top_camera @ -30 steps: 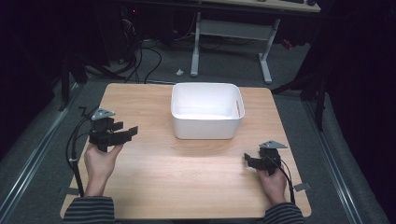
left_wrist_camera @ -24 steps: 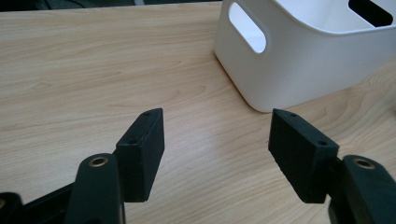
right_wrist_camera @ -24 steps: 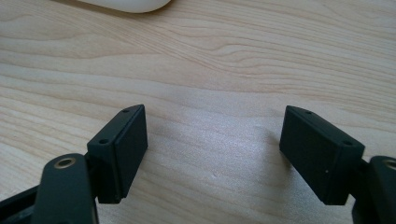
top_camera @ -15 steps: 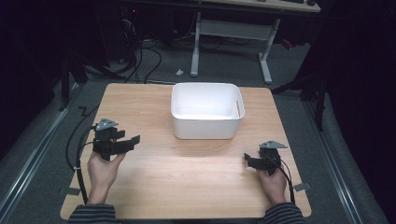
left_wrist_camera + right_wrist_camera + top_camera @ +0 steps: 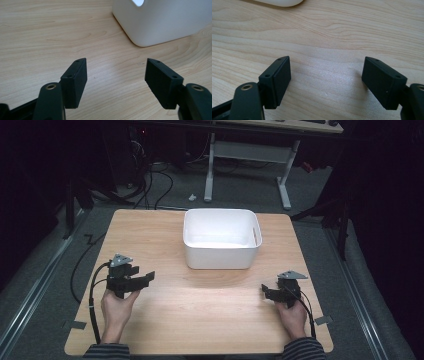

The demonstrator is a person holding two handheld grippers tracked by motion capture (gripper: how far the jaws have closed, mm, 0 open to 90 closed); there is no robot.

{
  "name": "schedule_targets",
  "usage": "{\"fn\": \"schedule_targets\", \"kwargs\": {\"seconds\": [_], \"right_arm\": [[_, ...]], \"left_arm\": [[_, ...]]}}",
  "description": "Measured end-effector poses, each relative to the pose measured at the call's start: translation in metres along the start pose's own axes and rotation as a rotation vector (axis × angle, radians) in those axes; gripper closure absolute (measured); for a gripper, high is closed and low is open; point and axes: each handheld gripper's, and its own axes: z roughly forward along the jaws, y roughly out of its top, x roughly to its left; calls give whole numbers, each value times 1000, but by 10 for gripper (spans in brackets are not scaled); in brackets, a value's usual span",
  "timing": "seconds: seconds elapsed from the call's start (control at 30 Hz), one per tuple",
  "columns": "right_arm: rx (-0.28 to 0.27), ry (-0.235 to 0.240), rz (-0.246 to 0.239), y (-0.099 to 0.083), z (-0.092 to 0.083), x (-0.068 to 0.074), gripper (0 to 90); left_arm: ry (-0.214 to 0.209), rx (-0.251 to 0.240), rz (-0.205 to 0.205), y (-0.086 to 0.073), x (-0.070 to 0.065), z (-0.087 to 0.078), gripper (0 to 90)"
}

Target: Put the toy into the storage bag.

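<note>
A white plastic tub (image 5: 221, 239) stands upright on the far middle of the wooden table (image 5: 200, 320), open side up. It is rectangular with rounded corners and a smooth, plain wall, and its inside looks empty. A cut-out handle slot shows near the rim in the left gripper view (image 5: 165, 20), where its rounded corner rests flat on the wood.

Pale wood-grain table (image 5: 210, 320) with a smooth, faintly sheened top, white smooth matt plastic bin (image 5: 221, 240), matt black plastic left gripper (image 5: 116, 80) and right gripper (image 5: 327, 82), brass-coloured metal rivets
</note>
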Motion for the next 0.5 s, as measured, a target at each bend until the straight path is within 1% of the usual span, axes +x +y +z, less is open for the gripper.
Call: {"fn": "schedule_targets", "kwargs": {"seconds": [0.13, 0.2, 0.27, 0.33, 0.4, 0.5], "right_arm": [[0, 0, 0, 0, 0, 0, 236], [0, 0, 0, 0, 0, 0, 236], [0, 0, 0, 0, 0, 0, 236], [0, 0, 0, 0, 0, 0, 236], [0, 0, 0, 0, 0, 0, 237], [0, 0, 0, 0, 0, 0, 236]], "left_arm": [[-7, 4, -10, -4, -1, 6, 342], [-7, 4, -8, -6, -1, 7, 339], [-22, 0, -24, -7, -1, 8, 336], [-26, 1, -34, -9, 0, 10, 333], [-26, 3, -40, -13, 0, 14, 332], [-16, 25, -32, -16, 0, 19, 329]]}}
